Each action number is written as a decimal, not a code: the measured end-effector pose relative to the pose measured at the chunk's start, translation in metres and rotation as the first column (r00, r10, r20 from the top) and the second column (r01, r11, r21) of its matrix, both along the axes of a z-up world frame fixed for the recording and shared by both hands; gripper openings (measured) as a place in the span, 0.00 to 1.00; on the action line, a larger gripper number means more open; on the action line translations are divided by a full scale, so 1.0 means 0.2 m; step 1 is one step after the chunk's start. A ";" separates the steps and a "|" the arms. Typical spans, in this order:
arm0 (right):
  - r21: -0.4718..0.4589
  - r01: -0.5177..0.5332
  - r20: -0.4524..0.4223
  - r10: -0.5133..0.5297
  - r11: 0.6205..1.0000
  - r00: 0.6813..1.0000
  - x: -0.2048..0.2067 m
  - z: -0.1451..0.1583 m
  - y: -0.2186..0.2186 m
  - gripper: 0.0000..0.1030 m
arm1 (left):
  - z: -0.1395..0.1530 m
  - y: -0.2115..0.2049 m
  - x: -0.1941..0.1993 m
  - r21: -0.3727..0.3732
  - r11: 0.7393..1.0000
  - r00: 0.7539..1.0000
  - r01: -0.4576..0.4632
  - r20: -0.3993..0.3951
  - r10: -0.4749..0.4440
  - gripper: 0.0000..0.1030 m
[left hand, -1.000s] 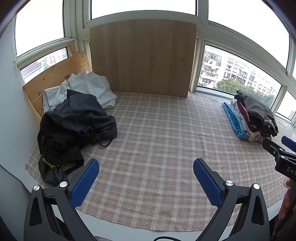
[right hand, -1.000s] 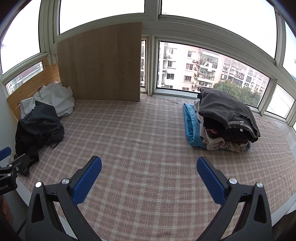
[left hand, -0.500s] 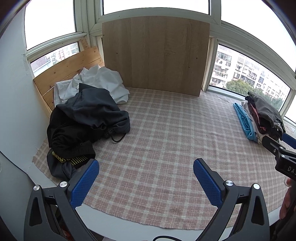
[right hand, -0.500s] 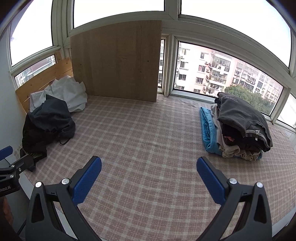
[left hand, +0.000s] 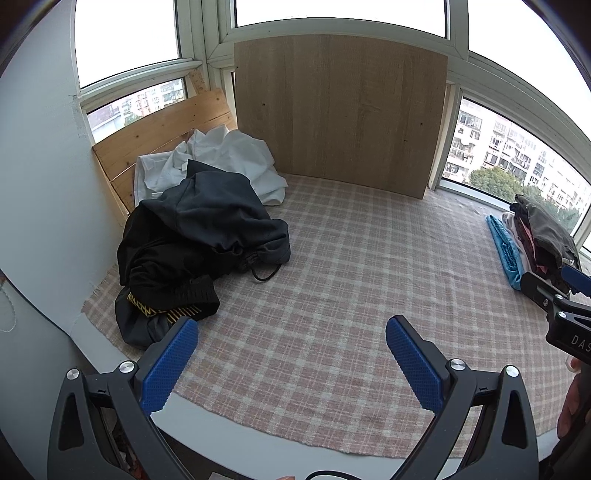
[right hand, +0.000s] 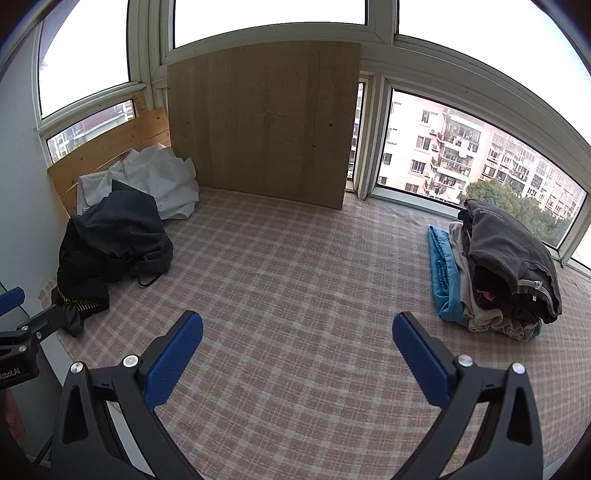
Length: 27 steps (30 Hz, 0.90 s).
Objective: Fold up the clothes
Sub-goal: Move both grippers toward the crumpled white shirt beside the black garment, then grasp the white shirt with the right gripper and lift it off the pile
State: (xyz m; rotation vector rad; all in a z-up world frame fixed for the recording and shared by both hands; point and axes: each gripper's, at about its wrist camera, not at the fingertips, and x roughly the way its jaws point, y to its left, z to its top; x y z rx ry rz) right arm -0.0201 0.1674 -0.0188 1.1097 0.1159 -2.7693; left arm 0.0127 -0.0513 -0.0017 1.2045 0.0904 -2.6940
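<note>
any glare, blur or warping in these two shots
Left wrist view: upper windows blown out white, frames bowed by the fisheye, dark clothes pile loses detail. Right wrist view: same white sky, curved frames, folded stack sharp, no motion blur.

White cloth: lying partly hidden behind dark clothes. Right gripper: being cut off by left view's edge.
</note>
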 end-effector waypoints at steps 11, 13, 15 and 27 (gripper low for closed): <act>0.005 -0.039 0.004 0.039 0.999 0.999 -0.03 0.01 -0.16 1.00 | 0.00 -0.13 0.02 -0.007 0.999 0.999 -0.034 0.009 0.034 0.99; 0.008 -0.034 0.002 0.034 0.999 0.999 -0.04 0.01 -0.20 1.00 | 0.01 -0.16 0.01 -0.007 0.999 0.999 -0.033 0.008 0.033 0.99; 0.003 -0.022 0.001 0.022 1.000 1.000 -0.05 0.01 -0.24 1.00 | 0.01 -0.19 0.00 -0.004 1.000 1.000 -0.026 0.007 0.026 0.99; 0.024 0.018 -0.001 -0.018 1.000 1.000 -0.13 0.03 -0.48 1.00 | 0.00 -0.41 -0.12 -0.012 0.999 0.999 0.040 0.017 -0.040 0.99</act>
